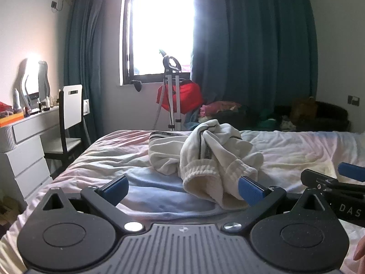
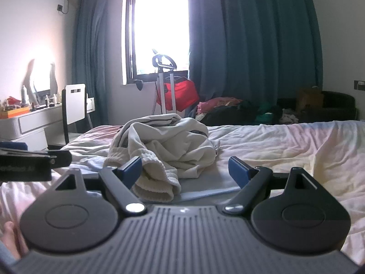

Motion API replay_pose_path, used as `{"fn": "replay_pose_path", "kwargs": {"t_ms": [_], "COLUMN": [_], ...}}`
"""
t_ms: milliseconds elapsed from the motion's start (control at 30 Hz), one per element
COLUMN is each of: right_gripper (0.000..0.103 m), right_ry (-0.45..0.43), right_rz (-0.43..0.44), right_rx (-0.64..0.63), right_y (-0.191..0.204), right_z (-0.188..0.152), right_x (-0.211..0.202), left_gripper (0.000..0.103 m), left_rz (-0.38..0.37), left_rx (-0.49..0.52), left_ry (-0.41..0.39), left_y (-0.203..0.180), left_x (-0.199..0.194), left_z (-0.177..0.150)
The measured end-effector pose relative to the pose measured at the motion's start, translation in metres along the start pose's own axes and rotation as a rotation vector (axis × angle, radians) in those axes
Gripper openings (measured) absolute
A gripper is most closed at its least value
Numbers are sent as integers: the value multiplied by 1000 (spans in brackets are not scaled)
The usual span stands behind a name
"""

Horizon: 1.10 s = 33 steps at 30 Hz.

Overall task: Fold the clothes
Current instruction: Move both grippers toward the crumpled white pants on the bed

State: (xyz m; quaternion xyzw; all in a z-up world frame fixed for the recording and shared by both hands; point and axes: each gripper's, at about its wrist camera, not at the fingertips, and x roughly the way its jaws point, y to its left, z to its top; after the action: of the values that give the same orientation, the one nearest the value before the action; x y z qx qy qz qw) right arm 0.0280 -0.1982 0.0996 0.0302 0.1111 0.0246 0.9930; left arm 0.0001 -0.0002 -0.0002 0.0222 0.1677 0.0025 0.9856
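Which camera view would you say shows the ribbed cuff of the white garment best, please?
The left wrist view: the ribbed cuff lies fully in view there. In the right wrist view a blue finger hides part of it.

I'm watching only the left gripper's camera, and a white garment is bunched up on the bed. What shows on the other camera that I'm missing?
Observer: The right gripper is open, and nothing is held between its fingers.
Operator: Is it near the white garment?
Observer: The ribbed cuff of the white garment lies just beside the inner face of its left finger; I cannot tell if they touch.
Operator: Anything else?
Observer: A bare part of the person's hand shows at the lower left edge, over the bed.
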Motion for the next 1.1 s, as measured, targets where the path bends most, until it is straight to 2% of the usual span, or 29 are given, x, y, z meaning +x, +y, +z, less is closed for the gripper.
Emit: {"fn": "replay_pose_path", "kwargs": {"t_ms": [467,1100], "right_gripper": [84,84], "right_ry": [7,6], "right_rz": [4,-9], "right_rx": [2,-2], "right_y": [-3,-1], "right_z": [-5,-2], "right_x": [4,3], "left_gripper": [103,103], "left_rz": [-18,-19], "left_rx": [-20,11], "left_ry": [14,14], "left_y": [-2,-8], "left_x": [5,7], "left_z": [-3,-8]}}
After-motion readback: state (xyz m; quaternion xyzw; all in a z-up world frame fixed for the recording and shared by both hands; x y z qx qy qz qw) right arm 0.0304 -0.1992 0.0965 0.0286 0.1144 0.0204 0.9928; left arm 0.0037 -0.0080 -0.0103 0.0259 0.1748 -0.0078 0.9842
